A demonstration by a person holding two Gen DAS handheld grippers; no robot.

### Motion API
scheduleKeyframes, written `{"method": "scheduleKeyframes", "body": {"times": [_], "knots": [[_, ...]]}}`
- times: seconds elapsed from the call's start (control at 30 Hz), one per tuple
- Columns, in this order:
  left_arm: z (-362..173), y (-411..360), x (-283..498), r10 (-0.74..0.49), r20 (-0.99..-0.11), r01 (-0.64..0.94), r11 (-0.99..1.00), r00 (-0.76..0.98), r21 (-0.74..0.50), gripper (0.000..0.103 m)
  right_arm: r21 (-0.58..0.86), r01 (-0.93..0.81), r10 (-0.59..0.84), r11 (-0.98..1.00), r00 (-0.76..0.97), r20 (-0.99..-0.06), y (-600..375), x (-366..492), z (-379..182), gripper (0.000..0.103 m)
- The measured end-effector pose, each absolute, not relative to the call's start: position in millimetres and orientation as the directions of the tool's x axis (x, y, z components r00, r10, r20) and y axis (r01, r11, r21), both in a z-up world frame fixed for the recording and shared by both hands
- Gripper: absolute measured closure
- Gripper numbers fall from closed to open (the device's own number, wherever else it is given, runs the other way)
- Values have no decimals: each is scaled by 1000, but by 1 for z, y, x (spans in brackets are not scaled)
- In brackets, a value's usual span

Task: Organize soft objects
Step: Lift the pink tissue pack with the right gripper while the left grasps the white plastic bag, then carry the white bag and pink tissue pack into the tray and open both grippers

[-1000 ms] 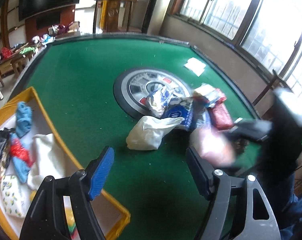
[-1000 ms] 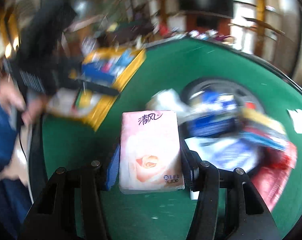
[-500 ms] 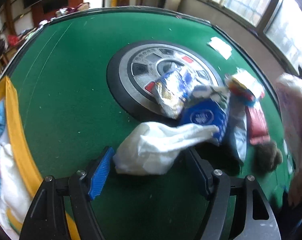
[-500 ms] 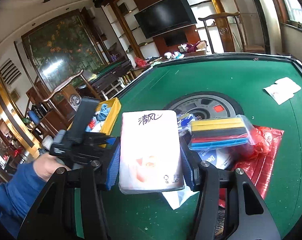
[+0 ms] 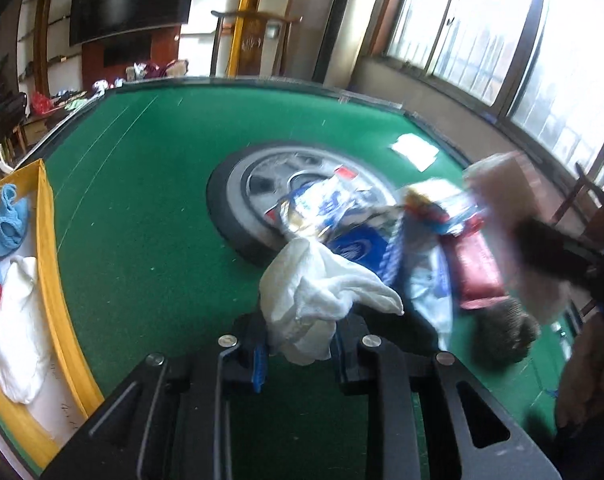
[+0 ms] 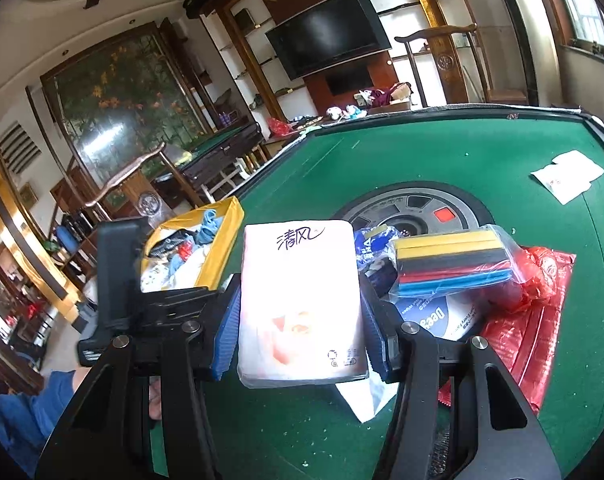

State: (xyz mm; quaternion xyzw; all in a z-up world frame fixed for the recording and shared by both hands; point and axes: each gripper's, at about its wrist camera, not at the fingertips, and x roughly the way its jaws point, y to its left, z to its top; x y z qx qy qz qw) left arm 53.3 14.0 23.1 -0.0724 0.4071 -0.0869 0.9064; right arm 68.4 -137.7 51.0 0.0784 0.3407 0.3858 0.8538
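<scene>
A crumpled white cloth (image 5: 314, 292) lies on the green table (image 5: 142, 184), and my left gripper (image 5: 300, 340) is closing on its near end, with the blue pads pressing into the fabric. My right gripper (image 6: 301, 324) is shut on a pink pack of tissues (image 6: 300, 300), held upright above the table. The same tissue pack (image 5: 502, 208) shows blurred at the right of the left wrist view. A yellow-rimmed box (image 5: 50, 240) holding white, blue and red soft items stands at the left. The same box (image 6: 222, 248) shows behind the left gripper's body in the right wrist view.
A pile lies by a tyre-like round disc (image 5: 238, 196): a bag of coloured sponges (image 6: 450, 264), a red plastic bag (image 6: 534, 320), a blue wipes pack (image 6: 434, 316) and a brown fuzzy thing (image 5: 506, 332). White paper (image 5: 414, 150) lies farther back. A person's blue sleeve (image 6: 22, 412) is at the left.
My left gripper moved down to the white cloth and its jaws closed from wide apart onto it. The right gripper swung up and now keeps the tissue pack still.
</scene>
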Motion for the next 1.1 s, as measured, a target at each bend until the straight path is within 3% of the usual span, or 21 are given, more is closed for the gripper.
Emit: {"method": "scheduleKeyframes", "body": {"times": [0.23, 0.57, 0.83, 1.1], "knots": [[27, 15, 44, -264, -669, 148, 963, 695, -226, 78, 385, -591, 691, 709, 474, -546, -132, 74, 41, 50], [15, 14, 52, -287, -696, 170, 957, 658, -234, 78, 419, -575, 702, 703, 466, -538, -136, 81, 36, 50], [11, 24, 55, -326, -692, 155, 942, 644, -299, 78, 422, -561, 690, 713, 453, -564, -132, 86, 26, 50], [21, 17, 48, -343, -670, 194, 938, 658, -288, 78, 433, -535, 684, 725, 491, -539, -136, 83, 29, 50]]}}
